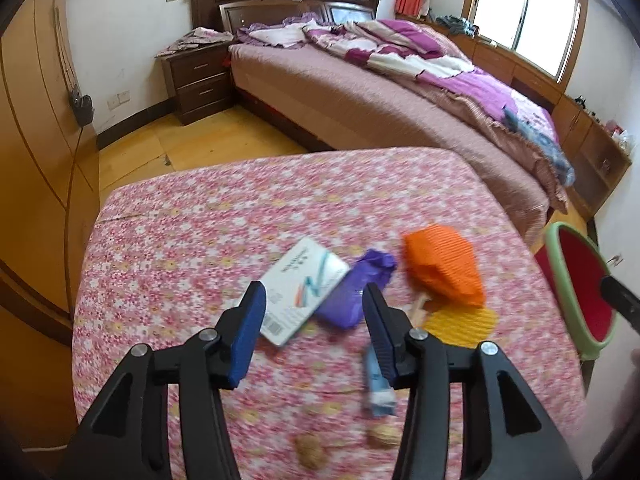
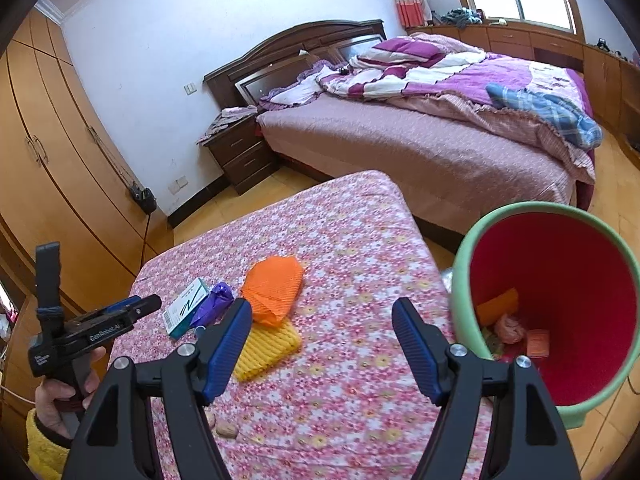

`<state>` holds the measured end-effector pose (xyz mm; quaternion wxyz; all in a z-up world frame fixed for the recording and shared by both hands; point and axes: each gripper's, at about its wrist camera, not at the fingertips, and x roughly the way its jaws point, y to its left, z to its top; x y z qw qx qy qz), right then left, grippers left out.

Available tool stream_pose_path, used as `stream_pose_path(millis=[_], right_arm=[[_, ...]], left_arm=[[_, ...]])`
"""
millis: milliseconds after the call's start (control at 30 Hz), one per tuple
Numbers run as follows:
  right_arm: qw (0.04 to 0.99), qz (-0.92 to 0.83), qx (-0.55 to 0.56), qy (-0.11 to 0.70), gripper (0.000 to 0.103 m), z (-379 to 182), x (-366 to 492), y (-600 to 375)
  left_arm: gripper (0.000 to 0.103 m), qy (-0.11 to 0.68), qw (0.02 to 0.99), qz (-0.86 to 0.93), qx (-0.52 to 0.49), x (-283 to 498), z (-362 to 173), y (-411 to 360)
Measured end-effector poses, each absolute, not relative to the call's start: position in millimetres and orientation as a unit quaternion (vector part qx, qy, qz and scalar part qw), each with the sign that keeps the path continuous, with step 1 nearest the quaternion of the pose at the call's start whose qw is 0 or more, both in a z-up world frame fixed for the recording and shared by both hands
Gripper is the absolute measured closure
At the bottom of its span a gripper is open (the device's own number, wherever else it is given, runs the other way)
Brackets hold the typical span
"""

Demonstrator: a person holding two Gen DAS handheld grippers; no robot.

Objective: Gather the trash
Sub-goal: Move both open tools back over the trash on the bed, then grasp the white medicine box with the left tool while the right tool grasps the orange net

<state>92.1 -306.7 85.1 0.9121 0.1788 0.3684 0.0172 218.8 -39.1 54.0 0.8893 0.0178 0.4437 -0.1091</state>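
Left tool [image 1: 314, 300] partly spread, empty, above white box [image 1: 304, 290] and purple wrapper [image 1: 354, 294] on bench [image 1: 180, 240]. Right tool [image 2: 322, 314] wide apart, empty, beside bin [image 2: 464, 280].

A matt pink floral cotton cloth [image 2: 340, 240] is covering the bench, with ribbed orange paper [image 2: 274, 290] and knobbly yellow foam netting [image 2: 268, 350] lying on it. The red plastic bin with its smooth green rim [image 2: 460, 264] is showing a dull sheen, and a white cardboard box [image 1: 304, 288] is looking glossy.
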Motion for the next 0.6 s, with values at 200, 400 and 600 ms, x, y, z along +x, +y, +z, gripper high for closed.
stream_pose_path(millis=[200,400,600], right_arm=[[0.902,0.017,0.188,0.388,0.028,66,112,-299],[0.893,0.018,0.192,0.407,0.028,47,129,-294],[0.887,0.019,0.193,0.418,0.028,36,142,-288]], left_arm=[[0.052,0.457,0.881,-0.114,0.038,234,26,-35],[0.042,0.474,0.870,-0.118,0.062,248,3,-40],[0.040,0.479,0.868,-0.114,0.065,265,-8,-41]])
